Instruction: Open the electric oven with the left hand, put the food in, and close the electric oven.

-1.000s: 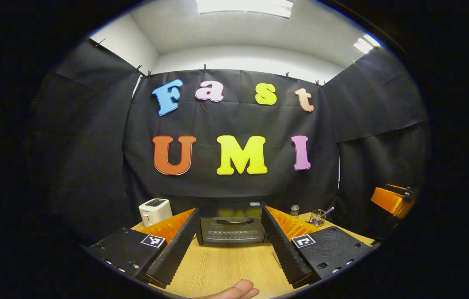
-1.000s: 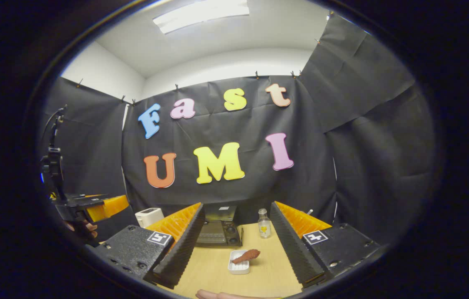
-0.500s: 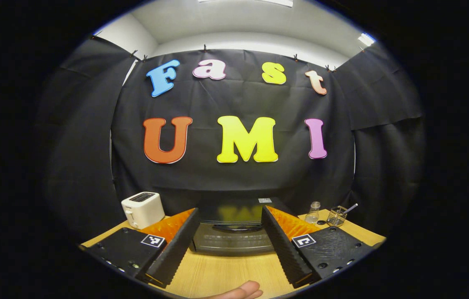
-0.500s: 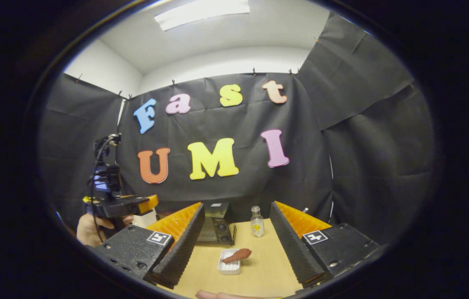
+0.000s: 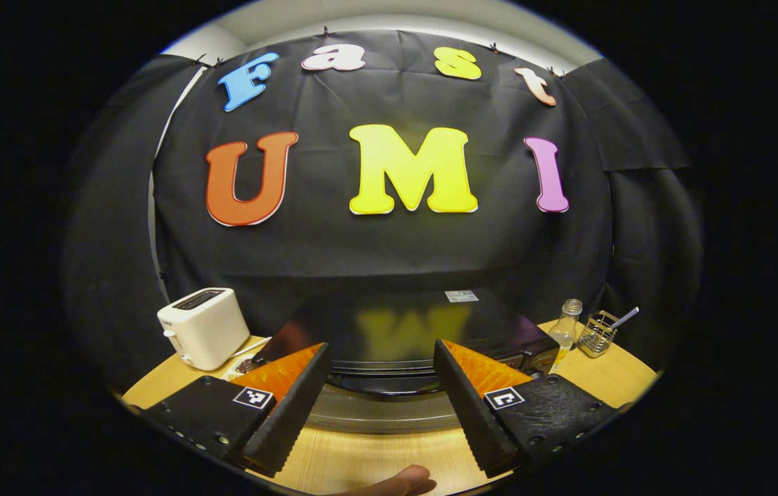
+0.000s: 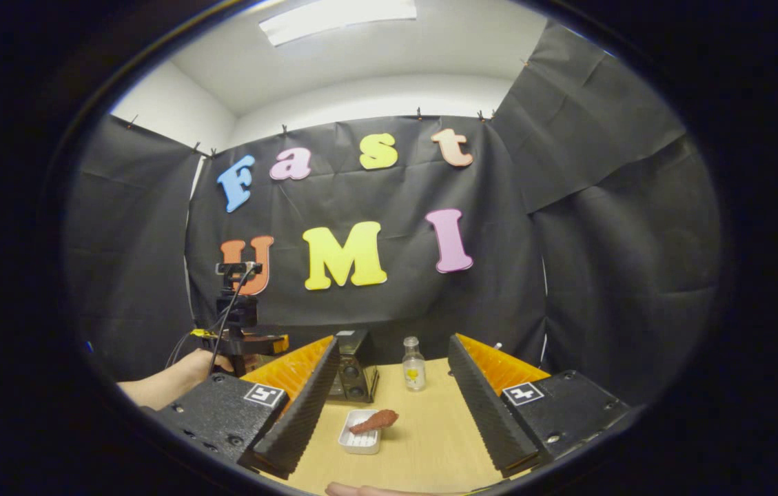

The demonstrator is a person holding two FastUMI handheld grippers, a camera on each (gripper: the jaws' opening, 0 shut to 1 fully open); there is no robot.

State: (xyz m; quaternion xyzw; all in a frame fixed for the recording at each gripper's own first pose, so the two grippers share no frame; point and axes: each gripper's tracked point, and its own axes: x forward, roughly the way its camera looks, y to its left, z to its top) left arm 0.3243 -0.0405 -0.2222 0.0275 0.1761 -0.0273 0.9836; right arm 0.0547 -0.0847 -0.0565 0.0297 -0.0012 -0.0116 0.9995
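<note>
The black electric oven (image 5: 395, 324) stands right in front of my left gripper (image 5: 380, 346), its door shut. That gripper is open, its fingers level with the handle (image 5: 389, 375) at the door's top and apart from it. In the right gripper view the oven (image 6: 354, 375) sits at the back, with the left gripper (image 6: 251, 342) and its hand (image 6: 192, 364) beside it. A brown piece of food (image 6: 375, 419) lies on a small white tray (image 6: 357, 442) on the table. My right gripper (image 6: 394, 341) hangs open above the table, back from the tray.
A white toaster (image 5: 202, 327) stands left of the oven. To its right are a small bottle (image 5: 568, 327) and a wire basket (image 5: 599, 334). The wooden table (image 5: 375, 461) runs in front. The bottle (image 6: 414, 364) stands behind the tray.
My left gripper has moved forward and down to the oven, which now looms large. In the right gripper view it has travelled right toward the oven. The right gripper has barely shifted.
</note>
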